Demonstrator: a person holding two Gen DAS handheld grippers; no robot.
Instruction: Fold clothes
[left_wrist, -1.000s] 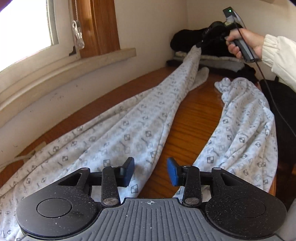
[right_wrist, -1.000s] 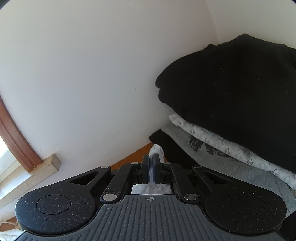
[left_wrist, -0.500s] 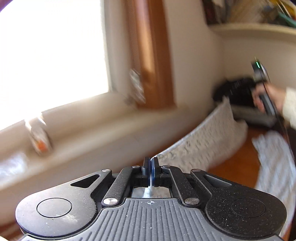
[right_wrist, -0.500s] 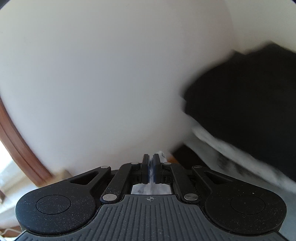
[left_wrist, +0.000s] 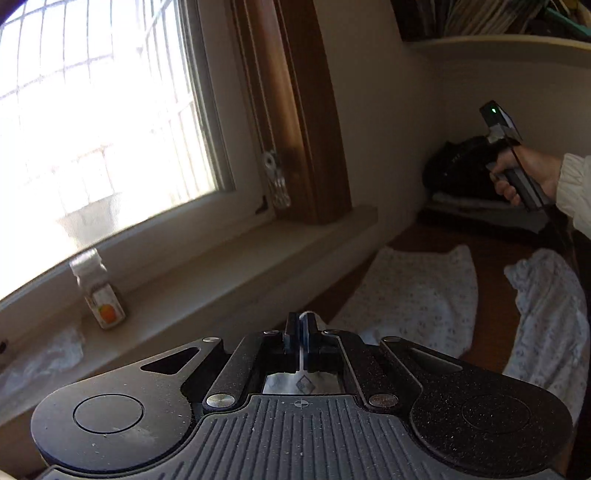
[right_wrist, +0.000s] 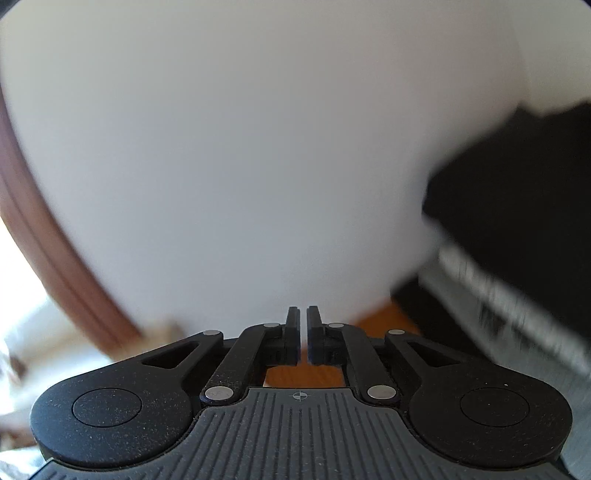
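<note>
A white patterned garment (left_wrist: 417, 295) lies on the wooden table (left_wrist: 491, 280), with one leg stretched toward the far corner and the other leg (left_wrist: 546, 306) to its right. My left gripper (left_wrist: 302, 321) is raised above the table and shut on a fold of this cloth, which shows between and below the pads. My right gripper (right_wrist: 303, 321) has a narrow gap between its fingers and holds nothing; bare wood shows beneath it. In the left wrist view a hand (left_wrist: 528, 173) holds it near the far corner.
A stack of folded clothes topped by a black garment (right_wrist: 517, 184) fills the far corner by the wall. A small bottle (left_wrist: 101, 295) stands on the window sill (left_wrist: 221, 280) to the left. The right wrist view is blurred by motion.
My left gripper closed on the garment and lifted it. My right gripper let go of the leg end, which dropped flat onto the table, and swung left.
</note>
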